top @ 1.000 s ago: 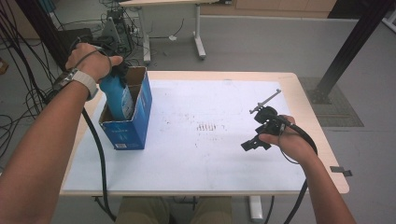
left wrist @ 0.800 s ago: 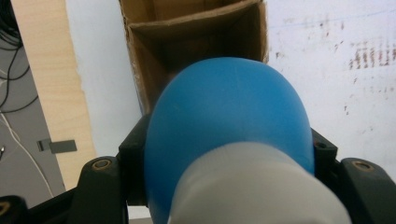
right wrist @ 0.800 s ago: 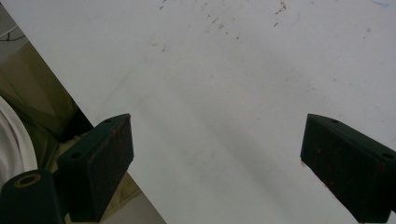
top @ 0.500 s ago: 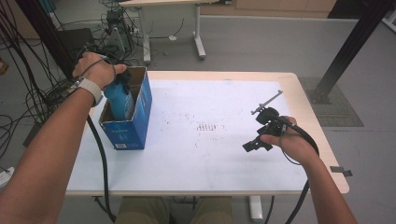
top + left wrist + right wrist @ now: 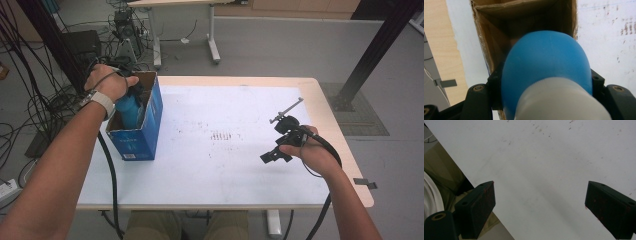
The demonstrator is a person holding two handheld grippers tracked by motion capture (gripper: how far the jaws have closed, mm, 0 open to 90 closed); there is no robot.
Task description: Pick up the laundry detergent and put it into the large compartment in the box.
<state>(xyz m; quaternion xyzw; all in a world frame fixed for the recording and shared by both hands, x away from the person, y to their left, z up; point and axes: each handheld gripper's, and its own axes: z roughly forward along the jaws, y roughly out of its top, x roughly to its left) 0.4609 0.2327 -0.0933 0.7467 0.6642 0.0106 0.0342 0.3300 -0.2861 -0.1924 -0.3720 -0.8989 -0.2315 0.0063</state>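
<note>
Left tool [image 5: 131, 95] clenched on a blue bottle [image 5: 131, 107], which stands partly inside the open blue box [image 5: 145, 132] at the left end of the counter [image 5: 230, 165]. In the left gripper view the bottle [image 5: 546, 67], blue with a pale grey lower part, sits between the two black jaws, with the brown cardboard inside of the box [image 5: 499, 30] beyond it. The box front carries a small pale label; its writing is too small to read. Right tool [image 5: 281, 145] released, its jaws standing wide apart with nothing between them, held above the bare counter well to the right of the box. Faint dark marks speckle the white counter top between box and right tool; no words are legible there.
</note>
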